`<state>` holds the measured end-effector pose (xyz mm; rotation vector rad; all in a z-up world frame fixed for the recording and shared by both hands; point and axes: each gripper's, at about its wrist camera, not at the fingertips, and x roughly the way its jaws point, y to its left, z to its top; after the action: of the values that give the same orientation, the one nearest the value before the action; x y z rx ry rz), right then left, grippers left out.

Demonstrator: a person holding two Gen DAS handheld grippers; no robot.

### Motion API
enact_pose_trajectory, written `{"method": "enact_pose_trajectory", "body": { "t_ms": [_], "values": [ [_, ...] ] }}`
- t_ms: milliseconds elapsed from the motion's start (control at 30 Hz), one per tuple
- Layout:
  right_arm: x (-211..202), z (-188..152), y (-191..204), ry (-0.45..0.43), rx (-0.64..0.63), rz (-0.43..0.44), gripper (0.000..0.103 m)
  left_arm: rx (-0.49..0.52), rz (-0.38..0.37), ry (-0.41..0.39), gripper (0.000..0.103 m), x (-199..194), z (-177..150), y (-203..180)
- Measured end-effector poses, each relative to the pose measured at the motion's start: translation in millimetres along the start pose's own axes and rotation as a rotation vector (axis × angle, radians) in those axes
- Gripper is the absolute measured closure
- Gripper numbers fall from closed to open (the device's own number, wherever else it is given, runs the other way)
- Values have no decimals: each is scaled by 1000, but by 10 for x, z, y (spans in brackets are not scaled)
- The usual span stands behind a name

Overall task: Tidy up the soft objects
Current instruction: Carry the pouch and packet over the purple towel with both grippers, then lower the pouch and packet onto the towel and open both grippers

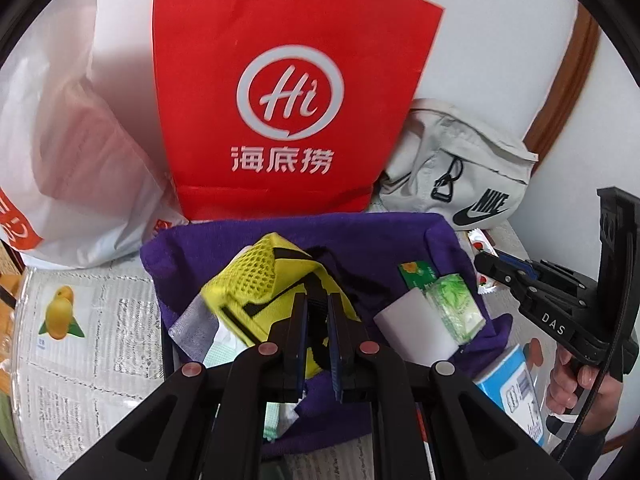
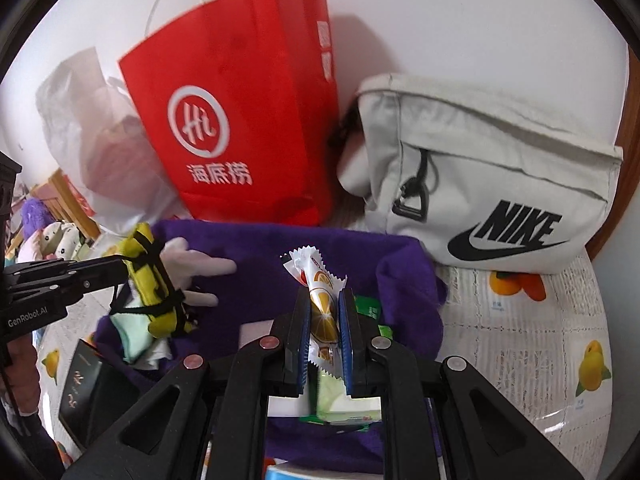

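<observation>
Two tools clamped: left tool [image 1: 318, 320] pinches yellow pouch [image 1: 256, 280]; right tool [image 2: 325, 320] pinches snack packet [image 2: 320, 300].

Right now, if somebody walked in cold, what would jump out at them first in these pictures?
The bright red paper bag with its white Hi logo, standing against the wall behind a purple cloth. To its right a pale grey Nike bag leans on the same wall. Over the cloth, the left hand-held gripper pinches a yellow mesh pouch by its black strap, and the right hand-held gripper clamps a white sweet wrapper.
</observation>
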<state>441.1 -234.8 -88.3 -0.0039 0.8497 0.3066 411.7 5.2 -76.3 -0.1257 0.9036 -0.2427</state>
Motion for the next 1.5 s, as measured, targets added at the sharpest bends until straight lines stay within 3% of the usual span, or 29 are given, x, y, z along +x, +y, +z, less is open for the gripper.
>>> {"method": "enact_pose_trajectory", "body": {
  "t_ms": [500,767,867,1033,1167,1367,1500],
  "values": [
    [479,-152,-31,132,14,-4,89,-7,23,51,93,238,-41,81],
    [549,-171,-12,153,30,24,75,0,28,74,93,295,-45,69],
    [545,-162,-8,156,34,39,69,-2,38,79,80,299,-37,77],
    [502,-130,14,147,28,42,56,-14,46,78,75,257,-30,113],
    [427,-106,37,128,20,45,50,-14,66,66,58,212,-22,117],
    [373,-72,93,110,2,37,40,-28,87,73,52,179,-7,165],
    [338,-47,79,94,13,46,25,-30,108,72,44,146,3,170]
  ]
}}
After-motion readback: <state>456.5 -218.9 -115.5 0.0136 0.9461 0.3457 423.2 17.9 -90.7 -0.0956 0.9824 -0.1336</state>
